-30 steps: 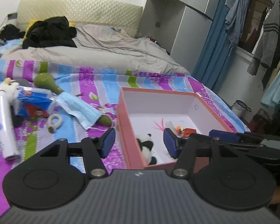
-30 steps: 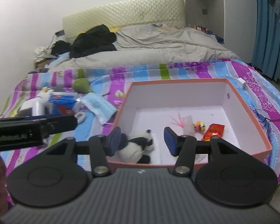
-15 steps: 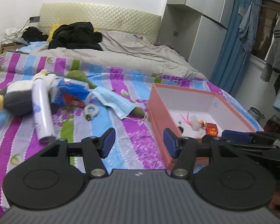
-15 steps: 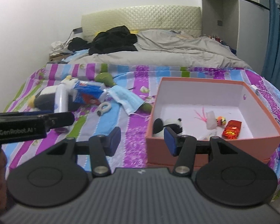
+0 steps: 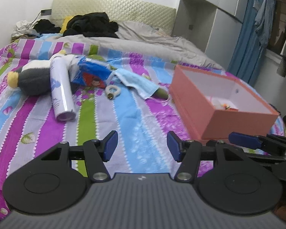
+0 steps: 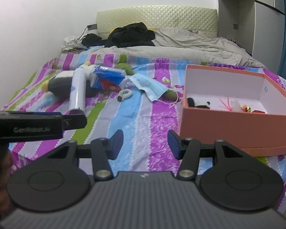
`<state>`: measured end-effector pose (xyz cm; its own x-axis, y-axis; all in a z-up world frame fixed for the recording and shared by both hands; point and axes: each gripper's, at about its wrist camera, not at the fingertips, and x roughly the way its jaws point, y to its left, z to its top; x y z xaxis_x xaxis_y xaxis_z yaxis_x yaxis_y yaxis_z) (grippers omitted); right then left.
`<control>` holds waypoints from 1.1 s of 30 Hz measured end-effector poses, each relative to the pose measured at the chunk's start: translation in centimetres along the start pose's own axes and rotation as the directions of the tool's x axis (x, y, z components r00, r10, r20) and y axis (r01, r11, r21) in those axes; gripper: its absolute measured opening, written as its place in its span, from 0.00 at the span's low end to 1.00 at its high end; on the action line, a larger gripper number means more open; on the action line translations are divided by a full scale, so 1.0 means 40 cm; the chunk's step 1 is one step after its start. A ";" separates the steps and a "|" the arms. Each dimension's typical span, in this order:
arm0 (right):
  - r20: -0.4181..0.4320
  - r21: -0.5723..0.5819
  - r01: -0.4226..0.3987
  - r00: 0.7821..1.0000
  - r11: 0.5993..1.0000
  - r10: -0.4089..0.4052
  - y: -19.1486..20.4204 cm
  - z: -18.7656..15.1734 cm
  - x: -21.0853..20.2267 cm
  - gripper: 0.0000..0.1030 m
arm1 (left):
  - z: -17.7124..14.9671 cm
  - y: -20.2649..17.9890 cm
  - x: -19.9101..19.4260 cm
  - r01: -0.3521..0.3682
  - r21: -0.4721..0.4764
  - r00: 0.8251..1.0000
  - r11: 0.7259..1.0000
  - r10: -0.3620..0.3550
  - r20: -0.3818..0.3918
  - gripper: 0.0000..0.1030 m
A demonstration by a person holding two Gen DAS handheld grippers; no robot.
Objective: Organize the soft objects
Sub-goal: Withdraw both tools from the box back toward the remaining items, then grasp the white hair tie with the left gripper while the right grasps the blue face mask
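Note:
An orange box (image 5: 196, 99) (image 6: 219, 122) with a white inside stands on the striped bed at the right. In it lie a small panda plush (image 6: 201, 105) and a few small toys (image 6: 238, 106). Left of the box lie a grey penguin plush (image 5: 32, 78) (image 6: 61, 85), a blue face mask (image 5: 139, 81) (image 6: 150, 86), a green plush (image 5: 161, 93) (image 6: 125, 67) partly under the mask, and a blue packet (image 5: 92, 73) (image 6: 106, 78). My left gripper (image 5: 141, 147) is open over bare sheet near the bed's front. My right gripper (image 6: 145, 143) is open too, nothing between its fingers.
A white spray can (image 5: 61, 87) (image 6: 78, 87) lies against the penguin. A small white ring (image 5: 112, 91) (image 6: 124, 95) sits on the sheet. Black clothes (image 5: 91, 25) and a grey duvet (image 5: 152, 42) cover the far bed. A wardrobe (image 5: 209, 15) and hanging clothes stand at right.
Both grippers have pulled back and down from over the box toward the bed's front edge and swung left. The box now lies ahead and to the right. Jaws unchanged.

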<state>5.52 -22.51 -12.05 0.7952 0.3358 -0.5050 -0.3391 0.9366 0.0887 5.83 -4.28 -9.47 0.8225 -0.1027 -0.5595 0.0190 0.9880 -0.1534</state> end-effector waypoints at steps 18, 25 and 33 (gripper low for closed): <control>0.076 -0.123 0.032 0.997 0.992 -0.023 0.085 -0.054 0.314 0.51 | 0.068 0.131 0.244 -0.134 0.019 0.991 0.991 0.134 -0.010 0.61; 0.100 -0.124 0.050 0.994 0.991 -0.037 0.085 -0.032 0.407 0.49 | 0.109 0.180 0.358 -0.128 -0.039 0.991 0.991 0.126 -0.048 0.61; 0.129 -0.071 0.093 0.988 0.993 -0.084 0.060 0.021 0.522 0.48 | 0.128 0.237 0.477 -0.134 -0.109 0.988 0.985 0.125 -0.087 0.61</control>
<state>21.73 -13.17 -21.64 0.8788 0.2663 -0.3961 -0.2981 0.9543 -0.0197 24.62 3.70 -17.44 0.7656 0.0119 -0.6432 -0.1534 0.9744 -0.1646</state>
